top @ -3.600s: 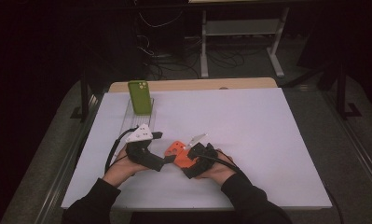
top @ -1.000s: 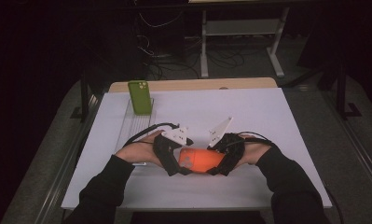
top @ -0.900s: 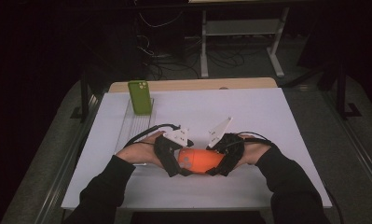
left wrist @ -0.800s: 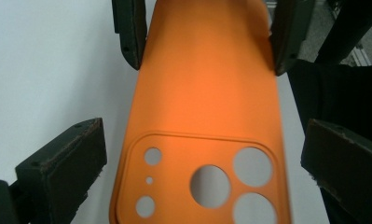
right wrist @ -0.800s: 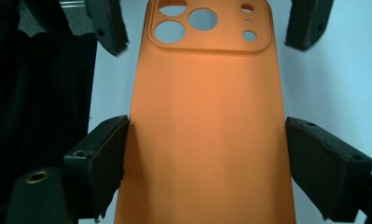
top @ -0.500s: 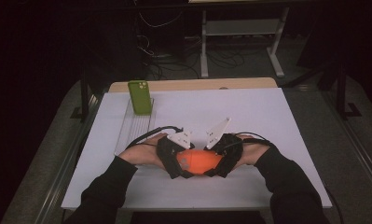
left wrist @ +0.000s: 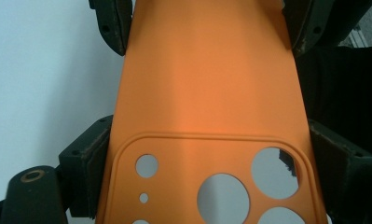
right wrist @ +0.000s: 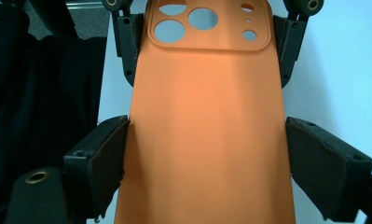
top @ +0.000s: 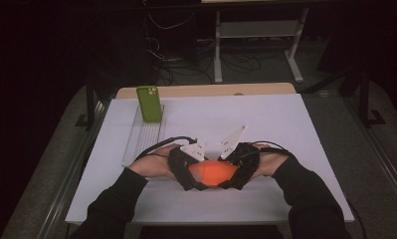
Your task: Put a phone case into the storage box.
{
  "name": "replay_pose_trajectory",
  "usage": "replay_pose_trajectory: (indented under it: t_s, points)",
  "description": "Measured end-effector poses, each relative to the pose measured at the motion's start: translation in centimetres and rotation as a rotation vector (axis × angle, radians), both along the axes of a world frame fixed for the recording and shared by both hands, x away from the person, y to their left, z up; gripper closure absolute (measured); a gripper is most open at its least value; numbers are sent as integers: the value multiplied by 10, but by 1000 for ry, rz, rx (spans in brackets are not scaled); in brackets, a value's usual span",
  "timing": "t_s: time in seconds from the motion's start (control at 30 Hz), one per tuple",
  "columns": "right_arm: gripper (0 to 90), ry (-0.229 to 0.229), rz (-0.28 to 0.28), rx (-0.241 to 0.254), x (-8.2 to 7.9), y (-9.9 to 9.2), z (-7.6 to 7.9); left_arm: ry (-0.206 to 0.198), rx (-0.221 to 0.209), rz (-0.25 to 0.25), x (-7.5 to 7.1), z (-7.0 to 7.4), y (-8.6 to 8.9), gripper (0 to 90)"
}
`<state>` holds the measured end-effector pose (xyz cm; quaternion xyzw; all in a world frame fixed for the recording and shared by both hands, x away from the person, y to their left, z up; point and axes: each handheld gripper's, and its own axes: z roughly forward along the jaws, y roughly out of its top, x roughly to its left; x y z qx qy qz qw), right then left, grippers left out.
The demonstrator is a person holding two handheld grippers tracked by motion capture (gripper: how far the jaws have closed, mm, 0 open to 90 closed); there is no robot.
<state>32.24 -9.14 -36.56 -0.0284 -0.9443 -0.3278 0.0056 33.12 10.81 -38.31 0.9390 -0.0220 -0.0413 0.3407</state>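
Note:
An orange phone case (top: 213, 173) with round camera cut-outs hangs just above the white table (top: 265, 119), level between both grippers. My left gripper (top: 192, 174) has just been closing and is shut on the case's camera end (left wrist: 207, 93), its pads (left wrist: 93, 163) against both long edges. My right gripper (top: 234, 173) is shut on the plain end (right wrist: 207, 140), with pads (right wrist: 109, 158) on either side. In each gripper view the other gripper's jaws grip the case's far end.
A green phone (top: 149, 103) stands upright at the far end of a clear ribbed tray (top: 142, 140) on the table's left side. Cables trail from both grippers. Bare white table lies to the right and beyond the hands.
The left gripper's jaws have closed onto the case's camera end and the left hand has edged in. The right hand and the case have stayed put.

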Motion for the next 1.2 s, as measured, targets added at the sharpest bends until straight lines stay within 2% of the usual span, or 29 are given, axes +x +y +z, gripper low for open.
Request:
replay_pose_trajectory:
  t_s: [0.13,0.27,0.37,0.43,0.5,0.53,0.57,0.67,0.73,0.8,0.83,0.97,1.03,1.1,1.2]
  points:
    - [148,11,-8,-5,1,0,-1,5,8,0,1,0,0,153]
    - [139,51,-34,-7,2,0,-3,8,18,0,0,0,-1,155]
    - [99,61,-42,-4,2,0,-5,-4,33,-5,0,0,0,155]
    - [48,73,-51,7,2,-2,-4,2,34,7,1,1,2,155]
    - [38,52,-80,21,4,-6,-2,-2,35,13,3,1,4,155]
    - [36,46,-99,24,5,-9,-1,7,30,25,3,1,5,155]
    - [37,64,-128,22,4,-12,-1,16,22,43,3,1,6,155]
    - [40,44,-177,41,6,-21,1,23,25,88,6,1,9,155]
    - [40,6,-190,69,10,-27,0,28,25,134,7,1,10,155]
    - [38,-1,-225,84,12,-34,0,35,17,168,8,0,12,155]
    - [37,11,-254,85,12,-37,0,25,17,182,8,0,13,155]
    - [39,7,-332,123,13,-50,-4,24,29,251,9,-4,16,155]
    - [28,52,-395,136,10,-54,-6,33,28,289,8,-6,17,155]
    - [20,81,-435,152,10,-57,-8,31,38,347,8,-7,17,155]
    - [29,83,-491,182,9,-61,-10,35,47,432,8,-8,16,155]
